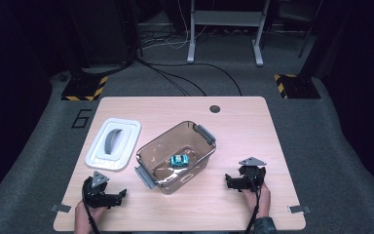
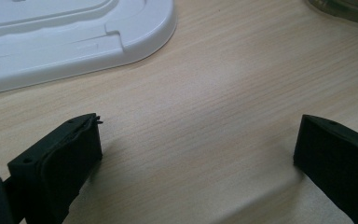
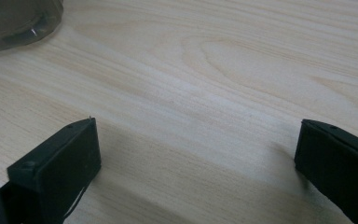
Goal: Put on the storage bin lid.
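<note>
Sitting mid-frame, the clear brown bin (image 1: 175,155) holds a teal toy car (image 1: 179,161); white lid (image 1: 113,144) left; left gripper (image 1: 108,199) and right gripper (image 1: 233,181) both spread.

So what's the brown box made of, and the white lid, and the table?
The brown box looks like see-through tinted plastic: the little teal toy car shows through its glossy wall. The white lid seems to be smooth moulded plastic, with rounded edges and a soft shine. The table looks like pale wood, maybe a printed laminate, since grain lines run across it.
</note>
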Demonstrator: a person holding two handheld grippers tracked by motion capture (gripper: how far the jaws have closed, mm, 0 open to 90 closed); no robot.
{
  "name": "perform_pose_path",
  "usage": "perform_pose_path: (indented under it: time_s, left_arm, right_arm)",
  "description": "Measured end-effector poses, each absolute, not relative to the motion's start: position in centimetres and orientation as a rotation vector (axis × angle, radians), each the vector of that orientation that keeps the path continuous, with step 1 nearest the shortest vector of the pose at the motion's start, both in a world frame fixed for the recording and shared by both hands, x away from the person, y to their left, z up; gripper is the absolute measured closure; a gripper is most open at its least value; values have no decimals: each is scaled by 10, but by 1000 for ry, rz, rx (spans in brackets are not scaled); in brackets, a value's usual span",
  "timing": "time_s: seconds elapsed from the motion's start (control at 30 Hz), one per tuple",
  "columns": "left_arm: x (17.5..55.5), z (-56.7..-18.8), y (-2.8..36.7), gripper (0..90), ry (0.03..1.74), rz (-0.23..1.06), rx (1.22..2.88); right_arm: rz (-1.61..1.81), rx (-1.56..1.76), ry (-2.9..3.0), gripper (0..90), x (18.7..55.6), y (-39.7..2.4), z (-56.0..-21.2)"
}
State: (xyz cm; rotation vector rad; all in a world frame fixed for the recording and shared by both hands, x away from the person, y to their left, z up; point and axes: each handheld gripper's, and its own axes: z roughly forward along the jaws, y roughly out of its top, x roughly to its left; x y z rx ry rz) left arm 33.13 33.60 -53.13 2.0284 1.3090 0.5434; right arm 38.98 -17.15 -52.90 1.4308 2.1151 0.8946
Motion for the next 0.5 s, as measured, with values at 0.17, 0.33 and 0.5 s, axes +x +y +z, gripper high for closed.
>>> perform_pose_path:
  time_s: [0.17,0.33,0.5]
  left_arm:
    - [332,-531,336,5,1303,545,2033]
    - [334,-529,338,0,1302,522,2064]
    - [338,-523,341,0,1311,494,2067]
  right_arm:
    - [894,1433,2114,0,390,-171,-529]
    - [893,1433,2113,0,390,-171,-529]
    - [893,1433,2113,0,389,-171,-529]
